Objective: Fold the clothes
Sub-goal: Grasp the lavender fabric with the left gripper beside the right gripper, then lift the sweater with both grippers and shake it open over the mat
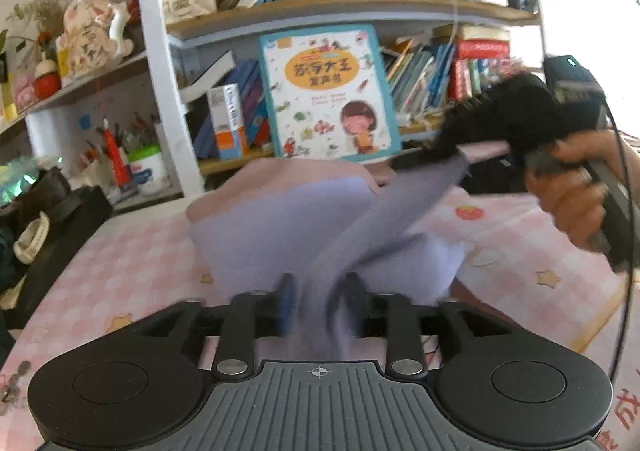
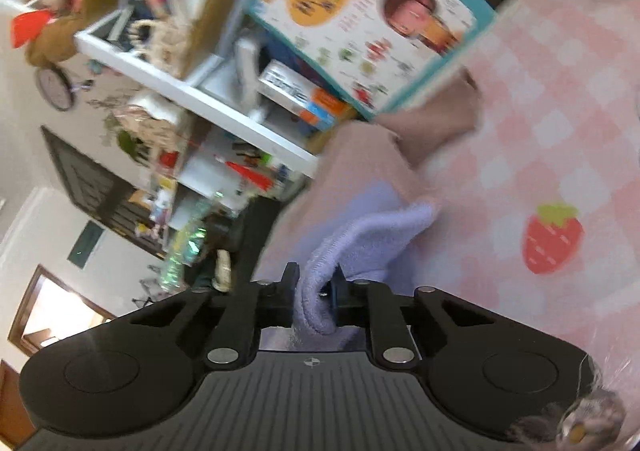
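Above the table (image 1: 132,251) with its pink checked cloth, a lavender garment (image 1: 280,227) with a dusty-pink lining hangs lifted, stretched between both tools. Left tool (image 1: 320,291) is closed on a bunched lower edge; right tool (image 2: 314,287) is clamped on a thick ribbed edge, perhaps a cuff or hem. Judging by the loose, twisted hang, folding is at an early stage: no neat fold shows, and the piece has yet to be laid flat and doubled over. Behind it a children's book (image 1: 328,91) leans against the bookshelf.

Black two-finger grippers (image 1: 319,287) (image 2: 314,285), ribbed grey bases, silver screws, crosshair marks; bare-skinned hand (image 1: 576,191).
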Motion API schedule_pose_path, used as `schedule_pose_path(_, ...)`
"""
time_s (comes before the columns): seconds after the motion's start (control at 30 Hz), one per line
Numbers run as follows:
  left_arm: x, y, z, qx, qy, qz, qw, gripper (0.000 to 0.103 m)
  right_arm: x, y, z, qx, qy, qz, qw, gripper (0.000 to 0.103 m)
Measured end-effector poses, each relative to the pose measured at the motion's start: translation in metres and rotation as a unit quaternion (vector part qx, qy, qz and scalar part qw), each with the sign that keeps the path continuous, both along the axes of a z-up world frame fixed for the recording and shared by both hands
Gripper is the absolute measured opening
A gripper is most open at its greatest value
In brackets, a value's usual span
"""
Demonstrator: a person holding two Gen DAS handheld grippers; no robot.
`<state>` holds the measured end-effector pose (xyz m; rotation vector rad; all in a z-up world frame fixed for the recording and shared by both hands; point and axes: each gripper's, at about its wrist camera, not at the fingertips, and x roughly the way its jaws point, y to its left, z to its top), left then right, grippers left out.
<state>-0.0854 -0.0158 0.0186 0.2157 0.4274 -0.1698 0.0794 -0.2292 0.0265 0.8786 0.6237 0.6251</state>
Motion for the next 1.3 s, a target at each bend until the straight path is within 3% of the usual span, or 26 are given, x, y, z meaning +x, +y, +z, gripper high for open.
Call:
schedule_pose_path(0.07, -0.004, -0.003, 0.001, 0.012, -0.015, 0.001, 0.9998, 0.05, -0.002, 0.007, 0.015, -0.003, -0.025, 0.008, 1.0, 0.013)
schedule_pose_path(0.17, 0.0, -0.005, -0.005, 0.026, -0.006, 0.007, 0.9996, 0.05, -0.003, 0.017, 0.031, 0.004, -0.048, 0.017, 0.999, 0.013)
schedule_pose_path(0.3, 0.005, -0.005, -0.013, 0.044, 0.004, 0.024, 0.9987, 0.048, -0.002, 0.025, 0.037, 0.008, -0.054, 0.021, 0.998, 0.013)
schedule_pose_path(0.33, 0.006, -0.003, -0.015, 0.05, 0.004, 0.036, 0.9981, 0.033, -0.002, 0.025, 0.036, 0.006, -0.05, 0.019, 0.999, 0.013)
schedule_pose_path(0.4, 0.009, 0.01, -0.015, 0.027, 0.016, 0.046, 0.9984, 0.012, -0.002, 0.024, 0.027, 0.002, -0.032, 0.012, 0.999, 0.015)
schedule_pose_path(0.47, 0.012, 0.025, -0.013, -0.019, 0.032, 0.048, 0.9982, 0.01, -0.001, 0.022, 0.012, 0.001, 0.0, 0.003, 1.0, 0.024)
schedule_pose_path(0.5, 0.012, 0.029, -0.012, -0.025, 0.033, 0.046, 0.9981, 0.01, -0.002, 0.022, 0.004, 0.002, 0.016, 0.005, 1.0, 0.037)
schedule_pose_path(0.57, 0.009, 0.028, -0.011, -0.012, 0.025, 0.039, 0.9989, 0.01, -0.003, 0.024, -0.015, 0.004, 0.05, 0.016, 0.999, 0.041)
schedule_pose_path(0.6, 0.007, 0.026, -0.011, -0.003, 0.021, 0.034, 0.9992, 0.01, -0.005, 0.025, -0.022, 0.003, 0.06, 0.022, 0.998, 0.04)
schedule_pose_path(0.7, 0.005, 0.023, -0.006, 0.006, 0.012, 0.021, 0.9997, 0.009, -0.011, 0.03, -0.036, 0.0, 0.075, 0.035, 0.997, 0.007)
schedule_pose_path(0.83, 0.002, 0.025, 0.016, -0.037, -0.009, -0.012, 0.9992, 0.008, -0.017, 0.013, -0.017, 0.031, 0.035, 0.02, 0.999, 0.004)
schedule_pose_path(0.93, -0.002, 0.018, 0.054, -0.071, -0.064, -0.055, 0.9939, 0.008, -0.02, -0.004, 0.032, 0.045, -0.037, -0.002, 0.998, 0.004)
schedule_pose_path(1.0, -0.005, 0.013, 0.089, -0.101, -0.113, -0.099, 0.9835, 0.008, -0.026, -0.018, 0.076, 0.052, -0.1, -0.017, 0.994, 0.004)
schedule_pose_path(1.1, -0.015, 0.013, 0.14, -0.155, -0.186, -0.173, 0.9547, 0.008, -0.041, -0.036, 0.152, 0.066, -0.204, -0.027, 0.976, 0.004)
schedule_pose_path(1.2, -0.029, 0.027, 0.18, -0.237, -0.246, -0.25, 0.9058, 0.008, -0.066, -0.04, 0.226, 0.067, -0.313, -0.014, 0.947, 0.004)
schedule_pose_path(1.27, -0.038, 0.037, 0.193, -0.285, -0.271, -0.293, 0.8715, 0.008, -0.083, -0.033, 0.257, 0.051, -0.37, 0.001, 0.928, 0.004)
schedule_pose_path(1.3, -0.04, 0.041, 0.195, -0.304, -0.273, -0.31, 0.8582, 0.008, -0.091, -0.029, 0.27, 0.042, -0.396, 0.009, 0.917, 0.004)
